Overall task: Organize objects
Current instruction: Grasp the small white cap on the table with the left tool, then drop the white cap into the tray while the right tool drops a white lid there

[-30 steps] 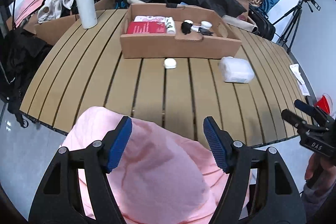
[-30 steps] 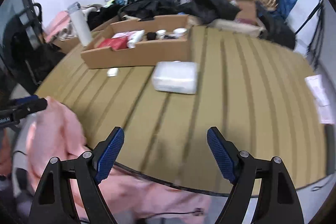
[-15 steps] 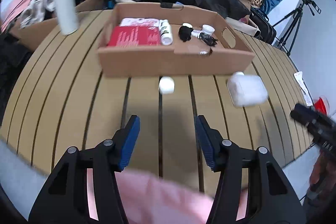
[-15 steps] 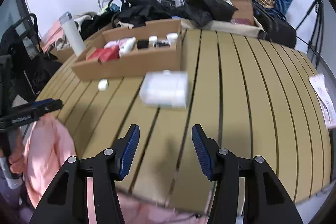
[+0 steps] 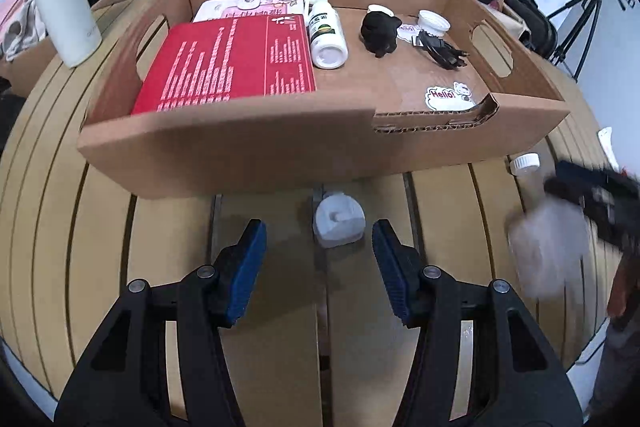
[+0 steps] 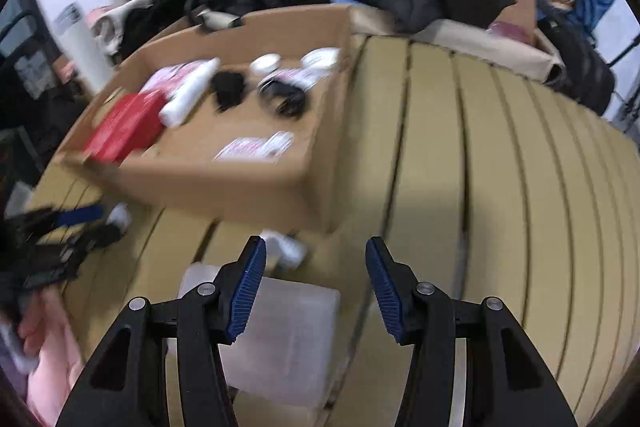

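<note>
A cardboard tray is seen on a slatted wooden table; bare slats extend to the tray's right as far as the table edge. Just before the tray's front wall, a small white round case lies ahead of the left gripper, whose spread fingers hold nothing. The right gripper, fingers likewise spread and empty, is seen above a translucent white packet, blurred, near the tray's front right corner.
</note>
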A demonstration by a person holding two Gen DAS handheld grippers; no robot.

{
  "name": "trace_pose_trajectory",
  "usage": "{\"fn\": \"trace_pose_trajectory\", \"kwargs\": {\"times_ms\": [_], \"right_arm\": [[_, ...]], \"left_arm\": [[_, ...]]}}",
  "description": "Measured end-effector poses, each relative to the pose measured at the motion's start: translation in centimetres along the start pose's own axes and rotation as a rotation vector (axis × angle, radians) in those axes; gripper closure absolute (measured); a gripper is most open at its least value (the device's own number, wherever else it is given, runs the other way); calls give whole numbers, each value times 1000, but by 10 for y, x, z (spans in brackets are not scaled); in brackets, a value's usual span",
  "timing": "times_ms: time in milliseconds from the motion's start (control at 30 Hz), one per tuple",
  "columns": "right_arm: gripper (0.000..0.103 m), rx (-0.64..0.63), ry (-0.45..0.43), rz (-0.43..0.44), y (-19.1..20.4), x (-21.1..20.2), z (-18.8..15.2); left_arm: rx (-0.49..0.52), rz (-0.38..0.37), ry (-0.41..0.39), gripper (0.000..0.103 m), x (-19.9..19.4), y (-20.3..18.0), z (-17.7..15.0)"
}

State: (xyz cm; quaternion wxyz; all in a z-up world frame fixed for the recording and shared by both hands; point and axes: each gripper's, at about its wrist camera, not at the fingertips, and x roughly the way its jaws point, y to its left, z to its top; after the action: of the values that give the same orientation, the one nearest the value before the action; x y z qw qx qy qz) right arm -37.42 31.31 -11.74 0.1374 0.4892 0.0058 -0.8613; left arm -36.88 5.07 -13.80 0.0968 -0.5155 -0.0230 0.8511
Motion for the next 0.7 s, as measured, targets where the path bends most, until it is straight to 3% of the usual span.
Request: {"fn": "trace_pose_trajectory", "kwargs": {"times_ms": [133, 233, 400, 433, 467, 500, 633, 700], "right_arm": [[47, 25, 3, 50, 5, -4, -16], [47, 45, -22, 48, 4, 3, -7], [48, 65, -29, 7, 6, 27, 14], [56, 64, -29, 12, 7, 30, 14], [71, 61, -32, -3, 9, 31, 12], [71, 56, -35, -11, 10, 29, 10], [71, 31, -60, -29, 16, -1, -7], [71, 2, -110, -40, 23, -39, -24]], "left_arm": [[-1, -11, -14, 56, 1, 0, 0], [17, 20, -21, 80, 1, -3, 1], [61, 48, -30, 81, -4, -11, -5], [68, 52, -37, 81, -7, -13, -8], [71, 55, -43, 81, -12, -14, -10], [67, 59, -48, 81, -18, -14, -13], [28, 38, -54, 81, -57, -14, -37], [17, 32, -58, 81, -87, -18, -61]]}}
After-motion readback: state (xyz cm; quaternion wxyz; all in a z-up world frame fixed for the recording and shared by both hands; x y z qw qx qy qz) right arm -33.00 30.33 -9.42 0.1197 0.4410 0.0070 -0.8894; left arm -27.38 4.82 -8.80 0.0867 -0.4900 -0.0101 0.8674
